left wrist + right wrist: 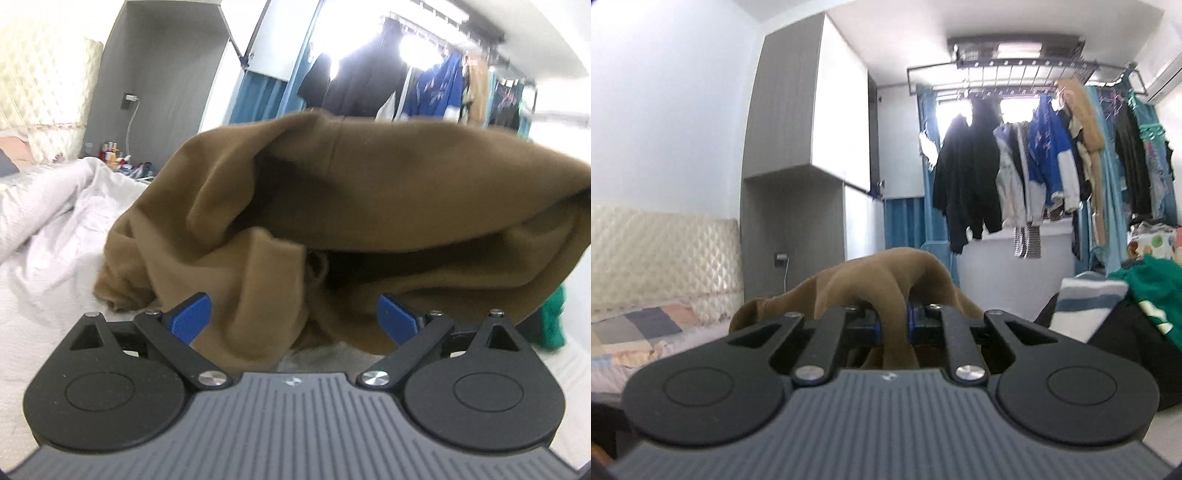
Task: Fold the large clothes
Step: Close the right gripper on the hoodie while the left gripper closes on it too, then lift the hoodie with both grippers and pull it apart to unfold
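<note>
**Brown garment up off the bed, fold barely begun**

R gripper [894, 320] is clamped hard on a bunched ridge of the brown garment [332, 192]. Blue pads [911, 317] pinch the cloth from both sides, fabric humps up just ahead of the fingertips and spills back under them. L gripper [293, 314] stands wide, released: its blue pads [190, 315] sit well apart w/ a loose hanging fold of the same cloth between them, no pinch on it that I can see.

Garment's a crumpled mass, part lifted ahead of L's fingers, its lower end trailing onto the white bedding [48, 229] off to the L side of the fingers.

Progress: early, I'd say. One grip made, nothing flattened, no crease or neat edge visible. Left to do, by my read: L needs its own hold, spread it out, then all folds. Green clothing [1148, 291] lies off R of the fingers, untouched.
</note>
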### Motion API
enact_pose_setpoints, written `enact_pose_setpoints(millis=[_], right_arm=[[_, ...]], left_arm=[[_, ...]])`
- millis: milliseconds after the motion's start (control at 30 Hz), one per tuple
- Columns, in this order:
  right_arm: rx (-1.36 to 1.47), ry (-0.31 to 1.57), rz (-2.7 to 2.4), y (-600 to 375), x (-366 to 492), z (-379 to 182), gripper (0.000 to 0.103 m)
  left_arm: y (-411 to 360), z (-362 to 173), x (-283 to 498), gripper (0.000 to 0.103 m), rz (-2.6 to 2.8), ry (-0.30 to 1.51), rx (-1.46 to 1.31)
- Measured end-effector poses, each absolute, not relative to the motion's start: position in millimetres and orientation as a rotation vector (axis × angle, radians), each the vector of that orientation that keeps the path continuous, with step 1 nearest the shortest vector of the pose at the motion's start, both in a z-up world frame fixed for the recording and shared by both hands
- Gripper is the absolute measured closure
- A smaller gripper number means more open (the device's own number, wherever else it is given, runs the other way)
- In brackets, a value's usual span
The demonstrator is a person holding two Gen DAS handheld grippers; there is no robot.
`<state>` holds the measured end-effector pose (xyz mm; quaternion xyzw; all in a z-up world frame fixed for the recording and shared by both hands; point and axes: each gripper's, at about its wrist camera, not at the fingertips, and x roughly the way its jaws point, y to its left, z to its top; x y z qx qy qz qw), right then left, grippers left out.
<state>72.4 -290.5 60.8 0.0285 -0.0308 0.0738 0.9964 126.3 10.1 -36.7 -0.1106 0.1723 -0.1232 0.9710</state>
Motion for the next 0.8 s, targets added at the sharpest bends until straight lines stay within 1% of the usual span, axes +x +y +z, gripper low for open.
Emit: enact_pose_setpoints(millis=[100,267,467,500,533,567,600,633,700,733,800], right_arm=[[0.1,-0.067,0.14,-303,64,61,0.088],[0.149,-0.031,0.152,-320,72,50,0.087],[0.145,0.015,0.156,-327,87,30,0.087],[0.135,0.02,0.153,-327,90,28,0.087],[0.122,0.025,0.151,-326,91,25,0.087],[0.11,0.029,0.147,-326,93,21,0.087],[0.102,0.035,0.14,-326,97,19,0.087],[0.099,0.04,0.133,-327,100,17,0.087],[0.109,0.04,0.124,-329,103,13,0.087],[0.111,0.035,0.119,-329,103,11,0.087],[0.113,0.021,0.113,-327,103,10,0.087]], left_arm=[[1,-45,128,0.004,-0.217,0.366,-0.186],[-15,-65,153,0.004,-0.186,0.408,-0.123],[-40,-80,201,0.004,-0.086,0.373,0.015],[-43,-84,208,0.008,-0.065,0.366,0.043],[-44,-87,218,0.019,-0.043,0.366,0.071],[-45,-88,223,0.026,-0.019,0.369,0.091],[-43,-90,227,0.037,-0.005,0.372,0.093],[-38,-91,229,0.053,-0.004,0.371,0.073],[-30,-90,229,0.07,0.003,0.377,0.028],[-23,-87,228,0.074,0.012,0.379,-0.01],[-10,-82,220,0.078,0.025,0.387,-0.075]])
